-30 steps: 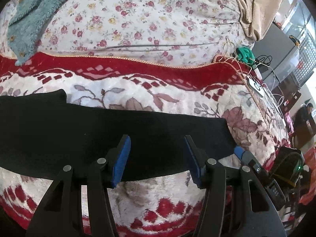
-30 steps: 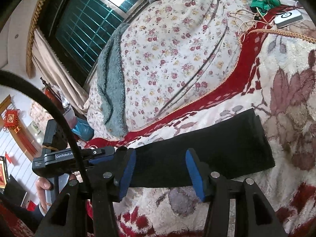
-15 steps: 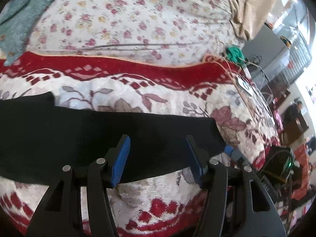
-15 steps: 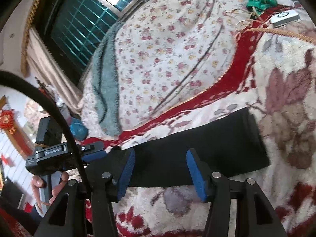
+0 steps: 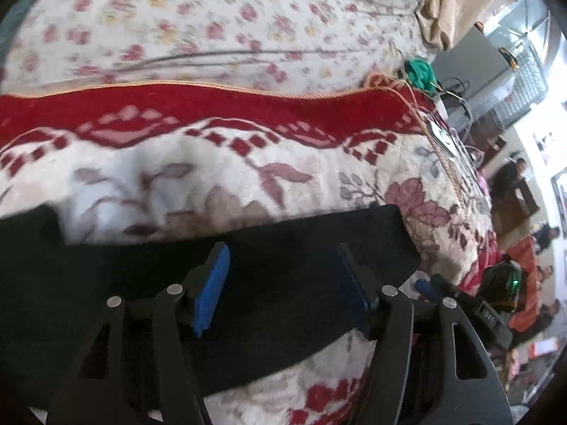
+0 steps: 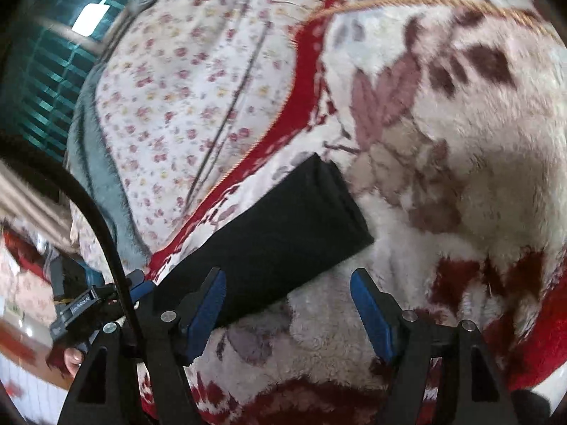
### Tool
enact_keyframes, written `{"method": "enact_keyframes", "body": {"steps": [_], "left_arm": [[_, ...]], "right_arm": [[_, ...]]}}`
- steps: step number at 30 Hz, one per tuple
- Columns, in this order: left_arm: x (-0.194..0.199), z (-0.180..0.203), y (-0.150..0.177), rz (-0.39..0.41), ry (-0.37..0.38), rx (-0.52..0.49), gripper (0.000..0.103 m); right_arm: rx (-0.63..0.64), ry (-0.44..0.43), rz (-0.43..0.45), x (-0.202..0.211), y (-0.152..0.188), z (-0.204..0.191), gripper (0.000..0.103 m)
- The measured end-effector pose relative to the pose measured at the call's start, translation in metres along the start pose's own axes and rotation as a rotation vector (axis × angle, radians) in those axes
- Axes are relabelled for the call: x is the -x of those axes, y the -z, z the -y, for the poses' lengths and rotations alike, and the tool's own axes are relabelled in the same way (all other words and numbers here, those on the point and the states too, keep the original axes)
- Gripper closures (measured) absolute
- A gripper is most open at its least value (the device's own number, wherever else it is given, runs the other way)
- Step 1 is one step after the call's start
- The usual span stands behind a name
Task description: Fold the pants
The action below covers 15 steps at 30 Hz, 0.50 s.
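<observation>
The black pants (image 5: 283, 283) lie as a long flat strip on a red and white fleece blanket (image 5: 212, 163). My left gripper (image 5: 281, 283) is open, its blue pads over the middle of the strip near its right end. In the right wrist view the pants (image 6: 283, 226) run from lower left to a squared end at centre. My right gripper (image 6: 288, 304) is open and empty; its left pad is at the strip's near edge and its right pad is over bare blanket. The left gripper's body (image 6: 81, 304) shows at lower left.
A floral quilt (image 5: 212, 17) covers the far side of the bed. A green bundle with cords (image 5: 420, 72) and a white device (image 5: 443, 138) lie at the blanket's right edge. A teal towel (image 6: 95, 163) lies beside the quilt. People and furniture stand beyond the bed's right side.
The left gripper has moved forward and right over the pants, nearer their right end. The right gripper has swung right and tilted, so the pants' end now sits left of its centre.
</observation>
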State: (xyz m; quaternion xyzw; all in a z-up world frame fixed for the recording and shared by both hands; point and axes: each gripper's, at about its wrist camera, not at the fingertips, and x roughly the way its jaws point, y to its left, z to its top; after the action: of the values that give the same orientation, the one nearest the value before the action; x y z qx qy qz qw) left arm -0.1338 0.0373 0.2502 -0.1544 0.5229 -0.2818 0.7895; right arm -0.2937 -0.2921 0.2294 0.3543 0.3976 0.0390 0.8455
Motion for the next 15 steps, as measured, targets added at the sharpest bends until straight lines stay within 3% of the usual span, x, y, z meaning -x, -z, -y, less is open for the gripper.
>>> {"method": "enact_keyframes", "body": {"steps": [5,8,15], "left_arm": [[-0.046,0.036,-0.029,-0.078,0.087,-0.139,0.034],[-0.090,0.061,-0.045,-0.183,0.175,-0.218,0.034],[-0.162,0.098,-0.051,-0.424,0.239,-0.395,0.034]], "right_arm": [[-0.033,0.013,-0.018,-0.021,-0.003,0.010,0.033],[-0.017,-0.028,0.008,-0.022,-0.007,0.011,0.032],[-0.044,-0.125,0.040,-0.022,-0.010,0.022,0.032]]}}
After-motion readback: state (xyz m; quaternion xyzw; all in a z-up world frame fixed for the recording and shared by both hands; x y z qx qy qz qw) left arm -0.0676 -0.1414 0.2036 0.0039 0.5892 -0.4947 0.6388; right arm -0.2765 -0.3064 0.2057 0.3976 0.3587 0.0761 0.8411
